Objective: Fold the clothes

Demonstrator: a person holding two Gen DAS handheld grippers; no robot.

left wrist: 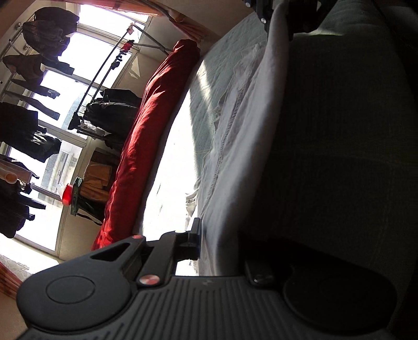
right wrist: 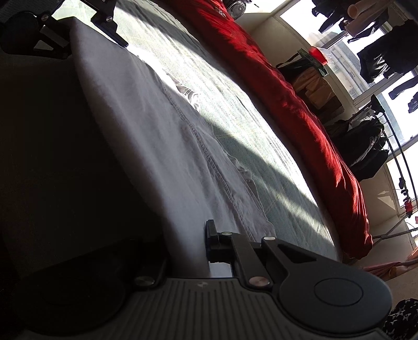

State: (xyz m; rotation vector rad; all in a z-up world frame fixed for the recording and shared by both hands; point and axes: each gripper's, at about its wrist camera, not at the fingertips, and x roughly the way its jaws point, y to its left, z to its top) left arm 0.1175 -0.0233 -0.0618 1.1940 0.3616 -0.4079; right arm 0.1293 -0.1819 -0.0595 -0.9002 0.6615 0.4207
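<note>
A pale grey garment [left wrist: 243, 136] with stitched seams lies on the bed, and its near edge is lifted and stretched between both grippers. My left gripper [left wrist: 206, 242] is shut on that edge. Only one finger [left wrist: 193, 238] shows; the cloth covers the other. The right gripper [left wrist: 263, 13] appears at the top of the left wrist view, at the edge's other end. In the right wrist view the same garment [right wrist: 156, 125] runs away from my right gripper [right wrist: 199, 244], shut on the cloth with one finger [right wrist: 211, 242] showing. The left gripper [right wrist: 104, 21] holds the far end.
The bed [left wrist: 206, 75] has a grey-green sheet [right wrist: 235, 112], partly in bright sun. A rolled red duvet [left wrist: 146, 136] [right wrist: 300, 104] lies along its far side. Beyond are windows, racks of dark clothes [left wrist: 31, 44] [right wrist: 365, 146] and stacked boxes [right wrist: 318, 91].
</note>
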